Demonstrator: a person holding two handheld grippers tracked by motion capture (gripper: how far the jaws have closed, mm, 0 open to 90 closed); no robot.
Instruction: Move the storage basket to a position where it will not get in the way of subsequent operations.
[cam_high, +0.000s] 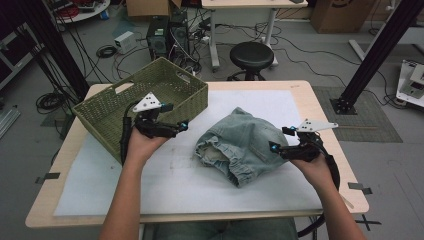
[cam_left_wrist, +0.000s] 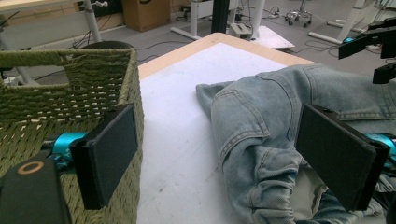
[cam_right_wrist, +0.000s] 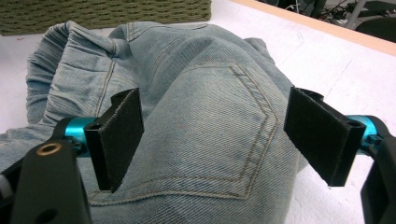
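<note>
The jeans (cam_high: 245, 145) lie bunched in a heap on the white mat (cam_high: 280, 190), just right of the table's middle, with the green woven basket (cam_high: 145, 100) at about ten o'clock from them, near but apart; the work in hand looks like getting hold of the denim, likely to move it to that basket. The left gripper (cam_high: 181, 126) hovers between basket and heap with its jaws spread wide and nothing between them; the right gripper (cam_high: 275, 146) sits at the heap's three o'clock edge, jaws also spread wide, not yet closed on cloth.

To do this well, I would bring the right gripper's jaws down astride a raised fold, so that several layers are caught and not a single skin of cloth; the left should come in at the nine o'clock side, on the gathered waistband, so the bundle lifts level and nothing trails.

The right gripper view shows the back pocket (cam_right_wrist: 224, 135) stitching swelling up between its pads, which the high view blurs to a pale lump; the left gripper view shows the basket's wall (cam_left_wrist: 56, 88) just beside its own left jaw, and the pale lining at the garment's opening, at five o'clock; whether that jaw touches the weave I cannot tell.
</note>
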